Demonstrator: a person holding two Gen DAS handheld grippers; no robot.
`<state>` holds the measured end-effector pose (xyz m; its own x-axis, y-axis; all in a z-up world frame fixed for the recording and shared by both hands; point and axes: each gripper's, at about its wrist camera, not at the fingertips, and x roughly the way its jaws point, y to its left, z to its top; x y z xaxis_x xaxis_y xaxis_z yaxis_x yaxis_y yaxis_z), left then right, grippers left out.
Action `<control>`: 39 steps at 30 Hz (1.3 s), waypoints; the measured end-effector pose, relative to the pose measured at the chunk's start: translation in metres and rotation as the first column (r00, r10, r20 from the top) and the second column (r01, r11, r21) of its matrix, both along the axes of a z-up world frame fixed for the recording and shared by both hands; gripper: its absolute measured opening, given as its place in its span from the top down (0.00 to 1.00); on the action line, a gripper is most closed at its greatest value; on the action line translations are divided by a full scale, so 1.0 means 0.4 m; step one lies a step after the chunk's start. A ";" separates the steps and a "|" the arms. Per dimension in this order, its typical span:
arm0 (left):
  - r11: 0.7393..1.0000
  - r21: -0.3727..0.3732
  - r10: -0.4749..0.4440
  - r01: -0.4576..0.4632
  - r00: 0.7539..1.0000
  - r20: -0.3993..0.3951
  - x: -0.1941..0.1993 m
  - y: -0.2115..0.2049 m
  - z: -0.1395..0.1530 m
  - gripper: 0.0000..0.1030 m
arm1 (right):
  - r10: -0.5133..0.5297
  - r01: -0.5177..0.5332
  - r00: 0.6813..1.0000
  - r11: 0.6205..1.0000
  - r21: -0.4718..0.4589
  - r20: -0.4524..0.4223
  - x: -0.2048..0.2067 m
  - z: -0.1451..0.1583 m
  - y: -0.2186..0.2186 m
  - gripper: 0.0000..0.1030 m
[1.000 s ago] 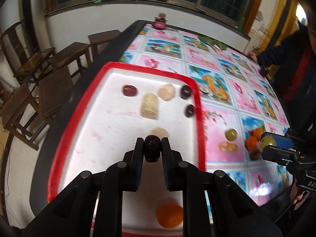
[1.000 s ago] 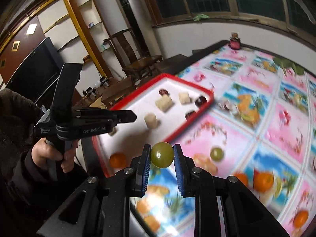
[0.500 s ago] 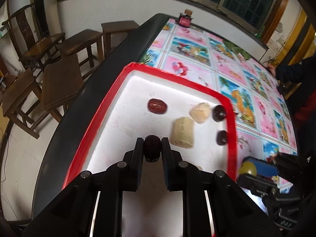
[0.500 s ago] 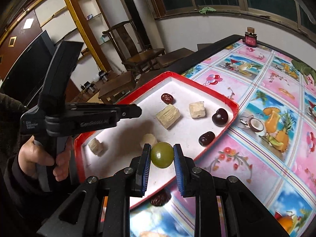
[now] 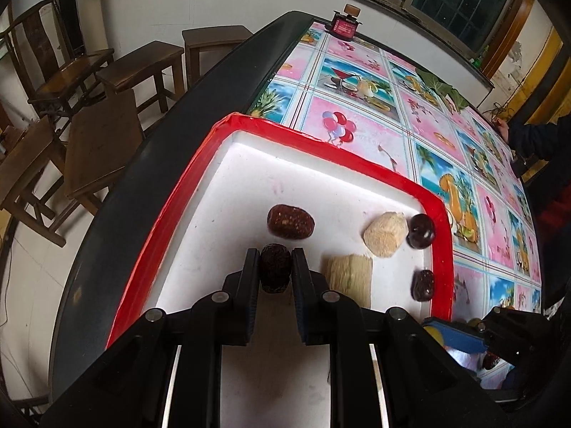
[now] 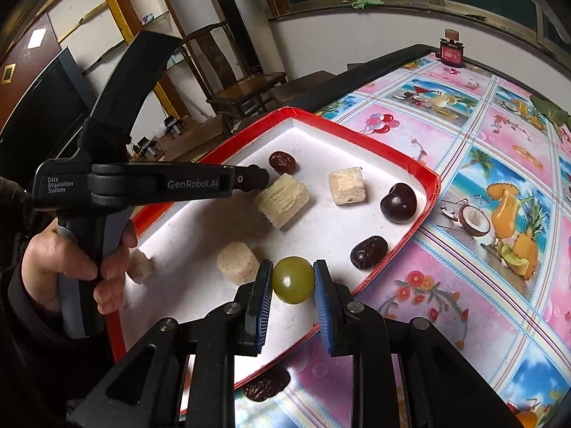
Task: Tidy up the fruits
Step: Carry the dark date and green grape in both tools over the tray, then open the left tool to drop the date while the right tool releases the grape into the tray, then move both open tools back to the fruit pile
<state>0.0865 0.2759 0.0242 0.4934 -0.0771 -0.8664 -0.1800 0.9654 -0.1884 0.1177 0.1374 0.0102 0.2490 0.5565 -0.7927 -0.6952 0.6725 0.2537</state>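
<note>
My left gripper [image 5: 274, 267] is shut on a dark wrinkled date [image 5: 274, 271], held just above the white floor of the red-rimmed tray [image 5: 321, 142], close behind another brown date [image 5: 291, 222]. My right gripper [image 6: 292, 280] is shut on a green grape [image 6: 293, 279] over the tray's [image 6: 360, 134] near right part. In the right wrist view the left gripper [image 6: 262, 178] reaches in from the left, held by a hand [image 6: 71, 267]. On the tray lie a dark cherry [image 6: 398, 202], a dark date [image 6: 368, 251] and pale cut chunks [image 6: 282, 199].
The tray sits at the corner of a table under a bright fruit-print cloth [image 6: 499, 214]. One more date [image 6: 267, 384] lies on the cloth just outside the tray's near rim. Wooden stools and chairs [image 5: 107, 82] stand beyond the table's dark edge. A small red box [image 5: 345, 25] stands at the far end.
Both grippers have moved forward and lower over the tray, each keeping its fruit. The left one now hangs near the far dates; the right one has come over the tray from the cloth.
</note>
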 end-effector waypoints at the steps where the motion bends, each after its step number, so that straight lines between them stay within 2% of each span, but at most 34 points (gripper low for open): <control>1: 1.000 -0.001 -0.001 0.001 1.000 -0.001 0.003 0.000 -0.002 0.85 | 0.001 -0.001 1.000 1.000 -0.004 0.000 0.003 -0.004 0.002 0.78; 7: 1.000 -0.001 0.003 -0.003 1.000 0.002 0.014 0.003 -0.006 0.85 | 0.008 -0.008 1.000 1.000 -0.025 0.012 0.014 -0.019 0.014 0.78; 16: 1.000 0.005 0.007 -0.008 1.000 0.013 0.024 0.001 -0.009 0.85 | 0.029 -0.020 0.995 0.996 -0.092 0.095 0.003 -0.029 0.043 0.77; 23: 1.000 -0.016 0.001 -0.001 1.000 0.020 0.018 -0.002 -0.008 0.84 | 0.020 -0.016 0.997 0.999 -0.051 0.073 0.007 -0.025 0.029 0.76; 24: 1.000 -0.019 -0.003 0.003 1.000 0.021 0.016 -0.004 -0.007 0.84 | 0.016 -0.014 0.997 0.999 -0.041 0.070 0.007 -0.022 0.025 0.71; 27: 1.000 -0.012 -0.007 0.007 1.000 0.022 0.013 -0.008 -0.006 0.77 | 0.018 -0.018 0.997 1.000 -0.004 0.076 -0.002 -0.006 0.014 0.57; 32: 0.999 -0.031 0.011 -0.009 0.999 0.046 -0.001 -0.006 0.011 0.54 | 0.017 -0.019 0.995 1.000 0.015 0.095 -0.019 0.024 -0.002 0.57; 34: 0.999 -0.033 0.016 -0.014 0.998 0.056 -0.009 -0.009 0.024 0.48 | 0.006 -0.010 0.995 0.999 0.034 0.097 -0.027 0.037 -0.021 0.56; 36: 0.999 -0.031 0.015 -0.013 0.998 0.066 -0.020 -0.014 0.036 0.48 | -0.007 0.002 0.996 0.998 0.056 0.088 -0.034 0.050 -0.041 0.47; 39: 0.999 -0.033 0.009 -0.006 0.997 0.080 -0.039 -0.026 0.057 0.48 | -0.021 0.015 0.998 0.996 0.093 0.063 -0.044 0.073 -0.071 0.43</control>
<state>0.0707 0.2655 0.0472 0.5619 -0.1010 -0.8210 -0.1705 0.9570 -0.2345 0.1003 0.1091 0.0394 0.3086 0.6215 -0.7200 -0.6998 0.6611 0.2707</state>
